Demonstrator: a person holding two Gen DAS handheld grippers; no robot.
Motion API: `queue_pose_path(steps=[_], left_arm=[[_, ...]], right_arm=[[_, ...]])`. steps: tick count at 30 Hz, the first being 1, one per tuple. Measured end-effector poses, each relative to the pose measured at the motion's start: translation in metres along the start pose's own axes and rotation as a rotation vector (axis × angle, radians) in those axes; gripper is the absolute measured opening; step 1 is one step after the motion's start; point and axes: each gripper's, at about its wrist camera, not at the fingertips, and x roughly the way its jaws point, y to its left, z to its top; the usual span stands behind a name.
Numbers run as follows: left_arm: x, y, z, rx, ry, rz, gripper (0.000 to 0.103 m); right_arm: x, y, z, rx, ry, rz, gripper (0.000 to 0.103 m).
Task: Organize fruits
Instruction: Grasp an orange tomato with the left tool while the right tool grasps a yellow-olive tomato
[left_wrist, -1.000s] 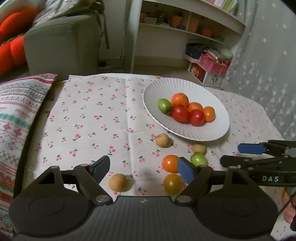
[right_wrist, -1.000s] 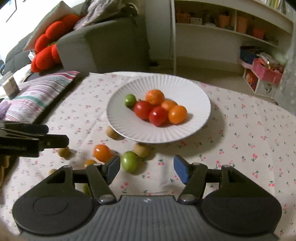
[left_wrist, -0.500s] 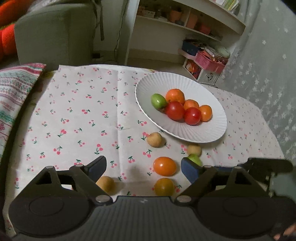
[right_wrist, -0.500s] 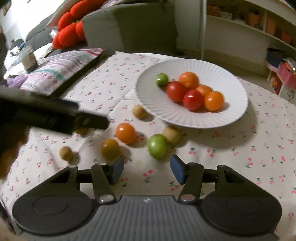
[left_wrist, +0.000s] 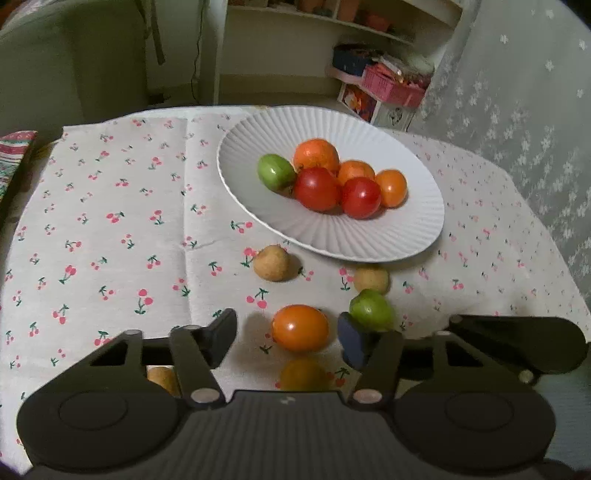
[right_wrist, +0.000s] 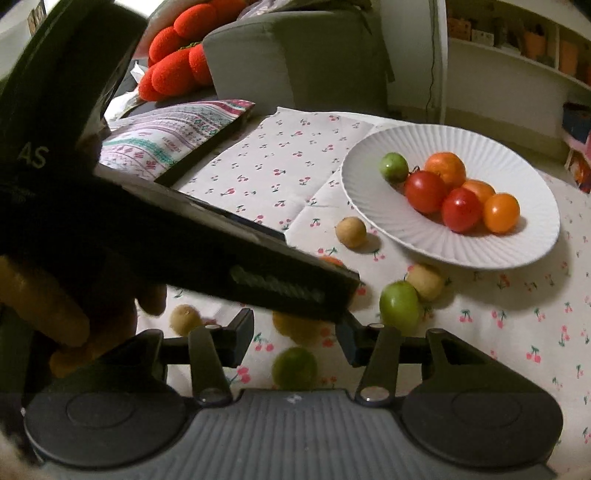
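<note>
The left claw now sits nearer the orange tomato, which lies between its open fingers; the right claw drops close behind it.

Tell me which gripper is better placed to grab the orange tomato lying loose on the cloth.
Left. The left gripper is open with the orange tomato between its fingers; the right gripper frames darker fruit instead.

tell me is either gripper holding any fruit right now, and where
Nothing is held: the left gripper stands open around the orange tomato, and the right gripper is open too.
</note>
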Motion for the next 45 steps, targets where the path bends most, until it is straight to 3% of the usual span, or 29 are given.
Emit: queue_pose_path(steps=[4,6,7,16,27,45], left_arm=[[0.007,0.004,-0.002,-0.009,0.03,-0.024,0.008],[0.006,0.004,-0.003,0.007,0.025,-0.019,0.008],[0.005,0.004,-0.003,0.011,0.022,-0.013,0.007],[-0.01,0.019,-0.002,-0.037,-0.007,0.003,0.007],[-0.04,0.03,0.005,-0.065,-0.106,0.04,0.007],[-0.051,0.013,0.021,0.005,-0.194,0.047,0.008]], right_arm=[[0.012,-0.002,-0.002,0.035,0.015,0.002,0.036],[0.014,0.0,-0.003,0.018,0.013,0.003,0.026],[0.014,0.001,-0.002,0.004,0.011,-0.004,0.025],[-0.001,-0.006,0.0,0.0,0.006,-0.003,0.025],[-0.027,-0.013,0.011,-0.009,-0.048,-0.023,0.025],[-0.066,-0.068,0.031,0.085,-0.164,-0.117,0.025]])
